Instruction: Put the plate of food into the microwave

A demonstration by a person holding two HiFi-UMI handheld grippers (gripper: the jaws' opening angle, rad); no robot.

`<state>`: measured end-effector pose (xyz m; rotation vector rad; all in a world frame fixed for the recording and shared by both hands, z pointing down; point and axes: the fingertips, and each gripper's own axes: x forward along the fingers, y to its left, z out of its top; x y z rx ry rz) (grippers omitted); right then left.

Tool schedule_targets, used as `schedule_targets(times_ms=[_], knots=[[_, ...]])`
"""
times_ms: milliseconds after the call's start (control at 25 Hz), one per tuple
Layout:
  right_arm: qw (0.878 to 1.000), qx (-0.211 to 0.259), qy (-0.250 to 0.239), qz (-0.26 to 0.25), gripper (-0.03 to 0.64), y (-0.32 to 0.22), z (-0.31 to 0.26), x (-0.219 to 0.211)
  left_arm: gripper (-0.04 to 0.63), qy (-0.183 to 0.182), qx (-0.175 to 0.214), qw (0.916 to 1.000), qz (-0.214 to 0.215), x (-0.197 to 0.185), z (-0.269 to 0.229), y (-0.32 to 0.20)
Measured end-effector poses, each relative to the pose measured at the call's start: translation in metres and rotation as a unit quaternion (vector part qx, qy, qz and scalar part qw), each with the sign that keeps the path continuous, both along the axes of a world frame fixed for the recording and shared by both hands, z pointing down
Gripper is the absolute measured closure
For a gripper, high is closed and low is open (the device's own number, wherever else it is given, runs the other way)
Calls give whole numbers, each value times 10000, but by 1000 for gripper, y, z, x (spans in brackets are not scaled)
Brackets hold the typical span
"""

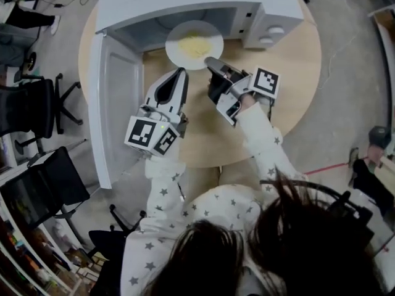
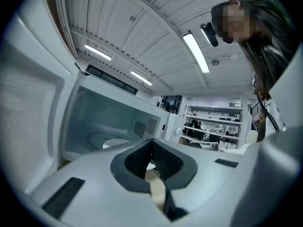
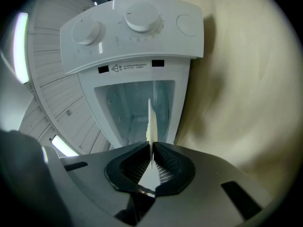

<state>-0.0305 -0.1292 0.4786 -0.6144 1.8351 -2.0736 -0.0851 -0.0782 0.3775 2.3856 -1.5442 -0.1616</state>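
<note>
A white plate [image 1: 185, 57] with yellow food [image 1: 194, 45] hangs level at the mouth of the open white microwave [image 1: 197, 2], its far half over the threshold. My right gripper [image 1: 213, 62] is shut on the plate's near rim. In the right gripper view the plate [image 3: 151, 119] shows edge-on, running from the gripper [image 3: 151, 151] into the cavity [image 3: 128, 108]. My left gripper [image 1: 181, 74] is shut and holds nothing, its tip just left of the plate's near edge. In the left gripper view that gripper [image 2: 152, 145] points at the cavity and its turntable [image 2: 99, 138].
The microwave door [image 1: 117, 103] stands swung out to the left over the edge of the round wooden table [image 1: 296, 73]. The panel with two knobs [image 3: 137, 20] lies right of the cavity. Black office chairs [image 1: 31, 110] stand on the floor at the left.
</note>
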Motion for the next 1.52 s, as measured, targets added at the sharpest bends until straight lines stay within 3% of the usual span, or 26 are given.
schedule_targets(times_ms=[200, 440, 680, 1200, 1520], knots=[[9999, 21, 59, 105, 592, -26, 9, -20, 594, -12, -107, 9999, 27, -13, 18, -19], [9997, 37, 118, 220, 592, -69, 5, -68, 594, 109, -123, 9999, -25, -59, 22, -66], [9993, 30, 111, 351, 592, -76, 34, -61, 594, -9, -187, 9998, 110, -47, 53, -81], [9984, -45, 290, 493, 592, -78, 26, -58, 594, 113, -373, 9990, 239, -38, 53, -88], [9956, 274, 836, 316, 592, -82, 10, -59, 594, 131, -327, 9990, 285, -31, 42, -90]])
